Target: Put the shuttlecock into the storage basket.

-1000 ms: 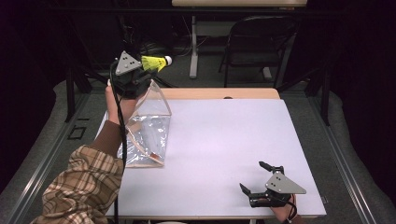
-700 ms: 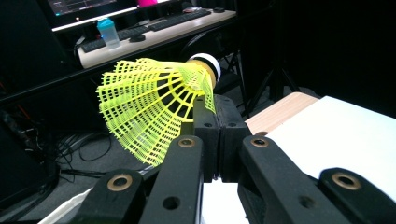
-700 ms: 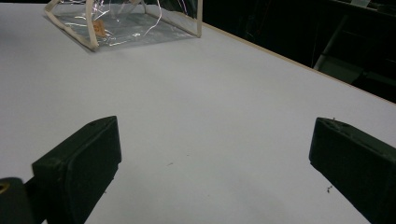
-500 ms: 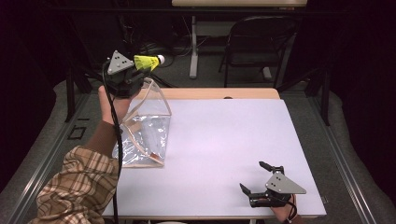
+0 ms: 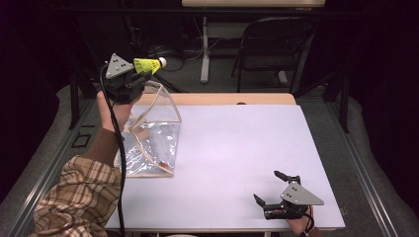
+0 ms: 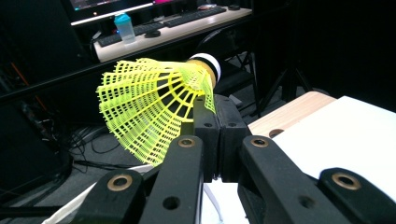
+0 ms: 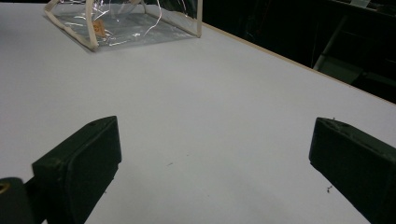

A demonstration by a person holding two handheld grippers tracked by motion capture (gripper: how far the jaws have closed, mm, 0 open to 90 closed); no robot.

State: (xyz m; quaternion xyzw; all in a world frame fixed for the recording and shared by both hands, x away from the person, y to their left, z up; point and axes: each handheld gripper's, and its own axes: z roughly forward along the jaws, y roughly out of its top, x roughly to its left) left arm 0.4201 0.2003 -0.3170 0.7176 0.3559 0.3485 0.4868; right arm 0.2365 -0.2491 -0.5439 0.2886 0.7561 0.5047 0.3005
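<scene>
Jaws of left gripper (image 6: 212, 135) tight on yellow shuttlecock (image 6: 154, 100), seemingly its skirt edge.

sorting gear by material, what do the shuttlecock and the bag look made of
Shuttlecock: probably plastic, a matte neon-yellow moulded mesh skirt; the banded tip could be cork or foam. Bag: likely clear glossy vinyl, see-through with bright glints, edged in beige trim.

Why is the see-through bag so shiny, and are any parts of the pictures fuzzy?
High view: room light glints off the crinkled clear bag, and the surroundings are dark. Left gripper view: the yellow shuttlecock is sharp, the desk behind it soft. Right gripper view: the near gripper pads look slightly blurred.
</scene>
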